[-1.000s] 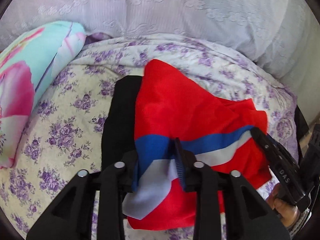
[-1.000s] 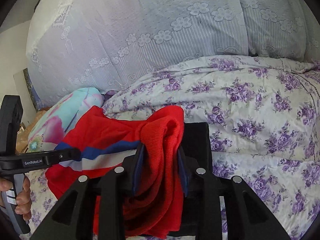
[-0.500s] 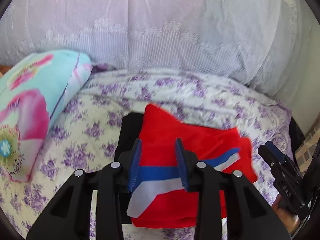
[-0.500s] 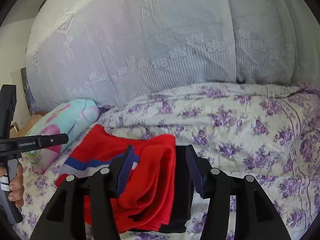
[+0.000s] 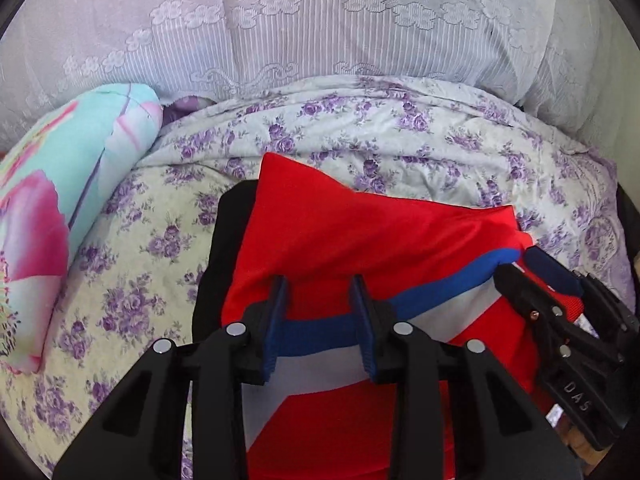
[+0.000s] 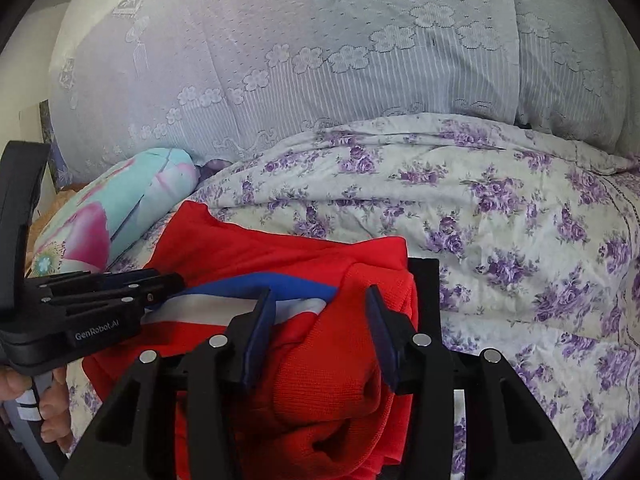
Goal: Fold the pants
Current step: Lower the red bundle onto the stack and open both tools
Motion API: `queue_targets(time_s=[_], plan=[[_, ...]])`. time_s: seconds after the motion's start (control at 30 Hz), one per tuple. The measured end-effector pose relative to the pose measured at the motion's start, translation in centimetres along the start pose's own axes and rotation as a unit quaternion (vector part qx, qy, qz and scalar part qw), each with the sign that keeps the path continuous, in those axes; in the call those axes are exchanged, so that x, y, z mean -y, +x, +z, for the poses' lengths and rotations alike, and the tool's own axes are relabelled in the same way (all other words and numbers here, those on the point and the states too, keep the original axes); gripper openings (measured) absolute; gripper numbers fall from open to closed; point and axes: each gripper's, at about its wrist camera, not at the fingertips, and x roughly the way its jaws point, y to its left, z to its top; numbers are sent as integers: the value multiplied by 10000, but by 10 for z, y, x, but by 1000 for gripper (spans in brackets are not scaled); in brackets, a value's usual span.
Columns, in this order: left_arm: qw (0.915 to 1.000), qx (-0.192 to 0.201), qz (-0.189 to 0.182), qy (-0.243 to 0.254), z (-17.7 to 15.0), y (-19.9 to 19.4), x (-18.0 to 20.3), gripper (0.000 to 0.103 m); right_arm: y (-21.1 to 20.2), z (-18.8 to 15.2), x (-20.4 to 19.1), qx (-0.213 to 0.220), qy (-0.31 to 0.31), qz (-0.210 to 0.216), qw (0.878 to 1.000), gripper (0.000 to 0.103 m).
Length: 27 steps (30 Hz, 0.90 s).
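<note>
Released since a second ago, the red pants (image 5: 360, 232) lie folded on the bed (image 5: 400, 148) beneath my left tongs (image 5: 320, 320), partly open and gripping nothing, while in the right view my right tongs (image 6: 320, 332) are closing, pads astride the bunched red cloth without pressing it.
</note>
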Motion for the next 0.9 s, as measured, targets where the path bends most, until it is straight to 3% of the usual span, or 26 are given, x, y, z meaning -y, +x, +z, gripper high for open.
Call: queue_targets(time_s=[0.27, 0.47, 0.57, 0.9], plan=[[9999, 55, -1, -84, 2, -22, -3, 32, -22, 7, 1, 139, 96, 110, 9998, 49], [9997, 182, 130, -25, 1, -62, -3, 39, -66, 15, 8, 271, 406, 38, 9988, 54], [9995, 240, 195, 8, 0, -79, 0, 47, -88, 17, 11, 335, 555, -4, 9979, 56], [9989, 353, 268, 153, -16, -144, 15, 55, -166, 13, 0, 425, 699, -147, 9965, 66]])
